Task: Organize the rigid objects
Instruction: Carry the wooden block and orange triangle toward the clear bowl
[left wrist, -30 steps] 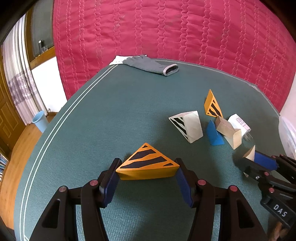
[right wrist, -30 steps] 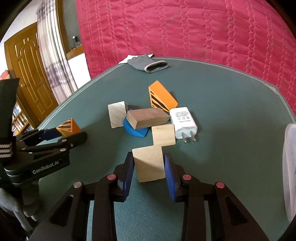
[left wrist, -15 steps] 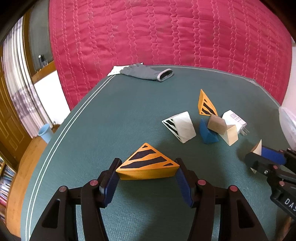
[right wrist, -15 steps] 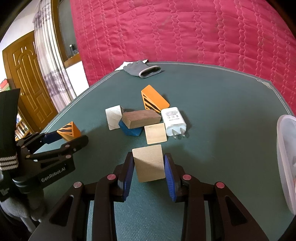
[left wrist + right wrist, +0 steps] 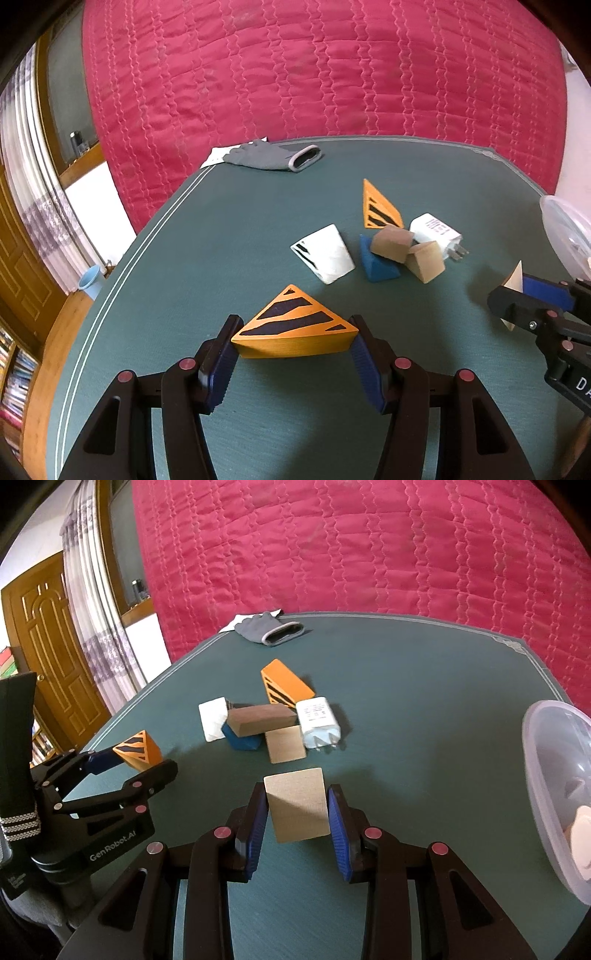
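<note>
The orange striped wedge [image 5: 295, 328] sits clamped between the pads of the left hand-held gripper [image 5: 293, 354], clear of the tabletop [image 5: 184, 258]. The pale wooden block [image 5: 297, 805] is pinched likewise in the right hand-held gripper [image 5: 295, 819].

Since a second ago both have drifted away from the leftover pile, which now lies at twelve to one o'clock in both views, and a clear plastic container [image 5: 546, 775] has come into view at three o'clock of the right camera. I judge both pieces are being carried to it.

The pile holds a second striped wedge [image 5: 284, 686], a dark block [image 5: 262, 718] and a white charger [image 5: 317, 716]; its print is too small to read. The left tool's body reads "GenRobot.AI" [image 5: 112, 847].
</note>
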Tool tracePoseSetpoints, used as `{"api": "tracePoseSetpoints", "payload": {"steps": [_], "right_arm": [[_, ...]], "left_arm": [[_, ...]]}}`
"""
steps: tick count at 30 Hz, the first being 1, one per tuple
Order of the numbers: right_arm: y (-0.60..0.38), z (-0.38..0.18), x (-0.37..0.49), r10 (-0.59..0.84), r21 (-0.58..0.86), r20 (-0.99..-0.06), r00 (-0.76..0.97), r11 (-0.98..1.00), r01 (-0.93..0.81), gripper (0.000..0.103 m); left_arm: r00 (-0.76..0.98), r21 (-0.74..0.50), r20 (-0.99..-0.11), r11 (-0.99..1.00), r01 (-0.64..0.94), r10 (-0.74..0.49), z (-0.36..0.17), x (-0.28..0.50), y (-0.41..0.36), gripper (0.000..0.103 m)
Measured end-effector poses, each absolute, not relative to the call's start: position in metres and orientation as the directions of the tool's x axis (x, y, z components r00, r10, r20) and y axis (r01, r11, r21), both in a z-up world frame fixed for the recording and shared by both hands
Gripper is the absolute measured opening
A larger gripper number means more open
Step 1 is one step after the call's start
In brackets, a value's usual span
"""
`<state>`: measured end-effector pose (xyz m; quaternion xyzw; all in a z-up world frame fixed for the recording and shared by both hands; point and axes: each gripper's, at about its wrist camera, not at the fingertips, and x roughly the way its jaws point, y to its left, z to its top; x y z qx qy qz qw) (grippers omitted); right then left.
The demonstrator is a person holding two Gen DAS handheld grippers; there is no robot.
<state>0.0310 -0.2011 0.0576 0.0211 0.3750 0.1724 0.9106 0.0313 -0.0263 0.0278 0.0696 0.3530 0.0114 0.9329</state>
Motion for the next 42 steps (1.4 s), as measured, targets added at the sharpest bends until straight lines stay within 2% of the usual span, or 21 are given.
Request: {"api": "tracePoseSetpoints", "payload": {"steps": [24, 42], "right_arm": [[-0.291, 0.073, 0.012, 0.211, 0.163, -0.644, 0.735, 0.977, -0.138, 0.034], [-0.373, 0.077, 0.003, 0.035, 0.165, -0.609, 0.792, 0.983, 0.083, 0.034]], "left_arm": [[0.764, 0.164, -0.645, 0.981, 0.106, 0.025, 0.039, 0.02, -0.083, 0.061], [0.774, 0.188, -0.632, 0.963, 0.192, -0.031, 0.047, 0.017, -0.135, 0.061]]}}
